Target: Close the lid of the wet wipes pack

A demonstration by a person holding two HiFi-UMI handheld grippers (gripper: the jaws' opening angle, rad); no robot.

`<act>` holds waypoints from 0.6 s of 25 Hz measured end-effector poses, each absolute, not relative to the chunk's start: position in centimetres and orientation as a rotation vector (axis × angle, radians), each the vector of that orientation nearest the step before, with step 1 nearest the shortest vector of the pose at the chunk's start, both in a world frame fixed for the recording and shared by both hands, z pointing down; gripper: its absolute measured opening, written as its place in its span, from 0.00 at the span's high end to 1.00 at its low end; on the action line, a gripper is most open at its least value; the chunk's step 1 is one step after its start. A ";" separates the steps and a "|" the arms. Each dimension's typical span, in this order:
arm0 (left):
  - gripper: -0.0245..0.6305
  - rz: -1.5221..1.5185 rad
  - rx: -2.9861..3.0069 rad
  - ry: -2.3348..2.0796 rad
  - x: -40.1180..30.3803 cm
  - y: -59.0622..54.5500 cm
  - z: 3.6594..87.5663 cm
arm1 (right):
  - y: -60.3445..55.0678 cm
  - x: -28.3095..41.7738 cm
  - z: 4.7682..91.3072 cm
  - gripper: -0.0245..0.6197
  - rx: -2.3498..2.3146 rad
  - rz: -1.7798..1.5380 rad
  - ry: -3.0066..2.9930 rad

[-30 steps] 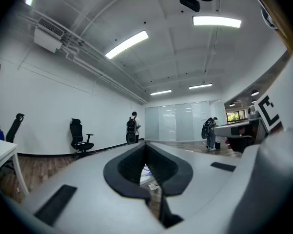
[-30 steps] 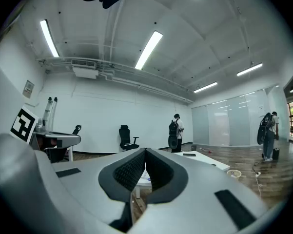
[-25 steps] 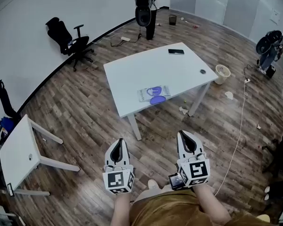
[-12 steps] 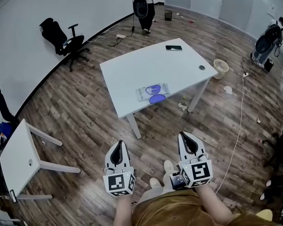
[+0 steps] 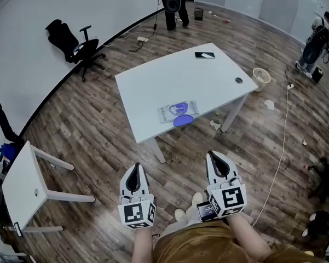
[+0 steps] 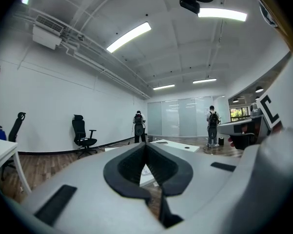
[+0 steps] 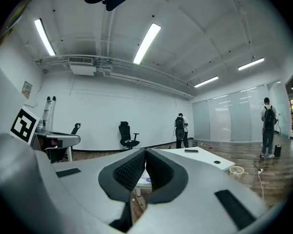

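The wet wipes pack lies flat near the front edge of the white table. Its purple round lid is flipped open toward the table edge. Both grippers are held low over the wooden floor, well short of the table and pointing toward it. My left gripper is shut with nothing in it, jaws meeting at the tip. My right gripper is also shut and empty. In the right gripper view a bit of the purple lid shows through the gap behind the tips.
A black phone and a small dark disc lie on the table's far side. A black office chair stands at the left wall, a second white table at the near left. A bin and a cable are on the floor at right.
The view has shifted slightly and the table sits a little nearer. Both grippers stay shut, empty and low in the same pose.
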State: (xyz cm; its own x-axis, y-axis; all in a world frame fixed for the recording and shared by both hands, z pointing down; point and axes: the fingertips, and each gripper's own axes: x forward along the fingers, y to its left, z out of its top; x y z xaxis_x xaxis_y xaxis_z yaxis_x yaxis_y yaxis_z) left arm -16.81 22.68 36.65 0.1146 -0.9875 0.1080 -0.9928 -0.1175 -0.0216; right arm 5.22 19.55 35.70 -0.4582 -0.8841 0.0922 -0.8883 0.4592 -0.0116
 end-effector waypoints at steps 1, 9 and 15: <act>0.97 0.148 2.303 -2.053 -16.7 22.1 36.6 | 18.8 5.2 35.7 0.95 1.590 0.087 -2.626; 0.97 0.146 2.316 -2.079 -15.3 18.3 35.5 | 14.7 5.6 34.7 0.95 1.579 0.061 -2.674; 0.97 0.146 2.316 -2.093 -14.4 16.3 35.2 | 12.9 6.5 34.6 0.95 1.578 0.068 -2.694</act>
State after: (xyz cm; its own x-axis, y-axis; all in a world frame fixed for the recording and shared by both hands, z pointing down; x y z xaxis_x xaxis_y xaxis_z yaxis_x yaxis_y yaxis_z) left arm -14.35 16.31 35.21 0.0986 -0.9919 0.0804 -0.9934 -0.1028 -0.0503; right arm 6.48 12.91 34.61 -0.4889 -0.8715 0.0382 -0.8723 0.4881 -0.0278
